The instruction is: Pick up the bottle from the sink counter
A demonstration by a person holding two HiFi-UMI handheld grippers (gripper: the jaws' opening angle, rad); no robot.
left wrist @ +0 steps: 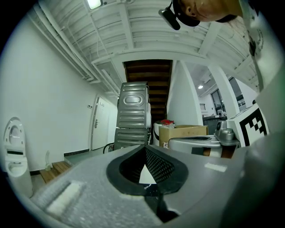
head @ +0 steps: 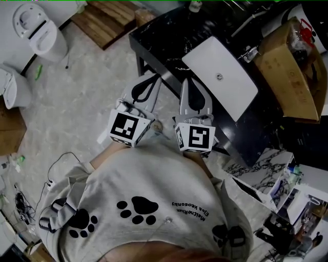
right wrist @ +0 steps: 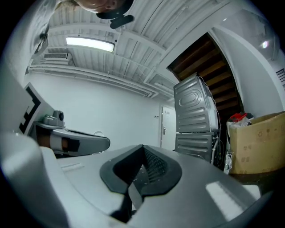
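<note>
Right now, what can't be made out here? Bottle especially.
- Bottle: head view, a tiny object at the counter far end sits at the top edge; too small to identify.
- Counter top: gripper views, the left gripper and right gripper bodies fill the lower frames.
- Cardboard box contents: head view, too dark.

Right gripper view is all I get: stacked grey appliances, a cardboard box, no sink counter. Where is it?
Observer: The head view shows the black counter right ahead of the right tongs, with a white basin set in it.
Operator: Bottle?
Observer: Only a small pale object at the counter's far edge, too small to call.
Operator: State on the left?
Observer: Left tongs are shut, nothing between them.
</note>
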